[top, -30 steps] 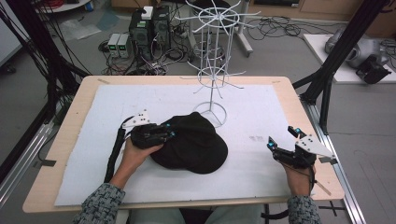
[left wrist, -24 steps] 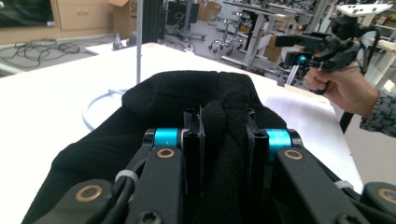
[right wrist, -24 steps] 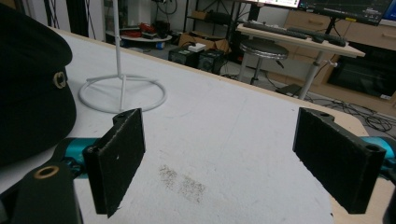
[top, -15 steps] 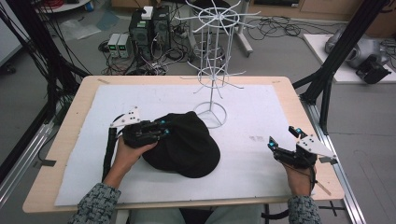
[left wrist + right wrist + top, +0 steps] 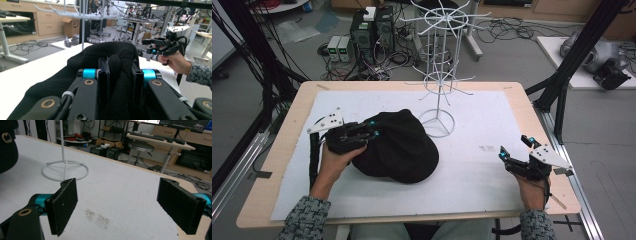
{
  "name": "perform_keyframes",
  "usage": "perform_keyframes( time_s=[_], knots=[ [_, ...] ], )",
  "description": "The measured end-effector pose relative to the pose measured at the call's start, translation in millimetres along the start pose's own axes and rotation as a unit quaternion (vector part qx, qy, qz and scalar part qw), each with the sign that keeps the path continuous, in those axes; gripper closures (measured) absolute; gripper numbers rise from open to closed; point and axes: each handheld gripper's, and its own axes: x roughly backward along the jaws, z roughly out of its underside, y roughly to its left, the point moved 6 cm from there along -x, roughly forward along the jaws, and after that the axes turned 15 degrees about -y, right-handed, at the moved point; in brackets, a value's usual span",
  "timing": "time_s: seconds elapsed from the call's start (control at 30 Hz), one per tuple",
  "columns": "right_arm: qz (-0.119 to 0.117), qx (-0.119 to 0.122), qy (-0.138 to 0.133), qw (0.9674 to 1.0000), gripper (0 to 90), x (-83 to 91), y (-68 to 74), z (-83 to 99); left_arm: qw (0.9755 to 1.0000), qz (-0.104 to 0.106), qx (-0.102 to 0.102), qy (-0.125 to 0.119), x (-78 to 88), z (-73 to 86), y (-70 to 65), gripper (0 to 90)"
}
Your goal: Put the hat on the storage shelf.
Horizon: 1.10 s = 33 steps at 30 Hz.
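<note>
A black cap (image 5: 399,147) lies on the white mat, left of centre, and its fabric bulges up in front of the left gripper view as the cap (image 5: 112,57). My left gripper (image 5: 371,128) is shut on the cap's left edge, the cloth pinched between its two black jaws (image 5: 119,82). A white wire display stand (image 5: 438,75) rises just behind the cap, its ring base (image 5: 65,170) resting on the mat. My right gripper (image 5: 514,150) hovers near the table's right front, open, with nothing between its pads (image 5: 63,202).
The white mat (image 5: 482,120) covers most of the wooden table (image 5: 277,165). A small grey smudge (image 5: 96,217) marks the mat ahead of the right gripper. Black frame posts stand at both table sides. Cables and computers lie on the floor behind.
My left gripper has dragged the cap leftward and a little away from the front edge. The right gripper has stayed where it was, still open.
</note>
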Motion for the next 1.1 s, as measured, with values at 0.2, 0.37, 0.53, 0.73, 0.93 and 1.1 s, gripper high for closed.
perform_keyframes(
  time_s=[0.2,0.37,0.53,0.73,0.93,1.1],
  knots=[
    [0.002,-0.002,0.0,1.0,16.0,-0.3,0.3,-0.4,0.9999,0.001,-0.013,-0.008,12.5,-19.6,0.4,75.0],
    [0.003,-0.003,-0.003,1.0,16.0,-0.1,-1.0,-0.8,0.9993,0.0,-0.028,-0.025,21.4,-42.2,0.2,74.9],
    [0.004,-0.007,-0.003,1.0,16.0,0.2,-1.4,-1.0,0.9988,0.003,-0.037,-0.032,27.5,-63.2,0.4,74.9],
    [0.003,-0.005,-0.003,1.0,16.0,0.0,-1.2,-0.9,0.9981,0.011,-0.039,-0.046,33.8,-82.4,-0.5,74.9],
    [0.003,-0.006,-0.002,1.0,16.0,-0.2,-1.1,-0.7,0.9972,0.027,-0.038,-0.058,36.3,-100.2,-1.2,74.9],
    [0.002,-0.005,0.0,1.0,16.0,-0.7,-0.3,-0.2,0.9964,0.039,-0.036,-0.066,38.1,-115.6,-0.2,74.8]
  ],
)
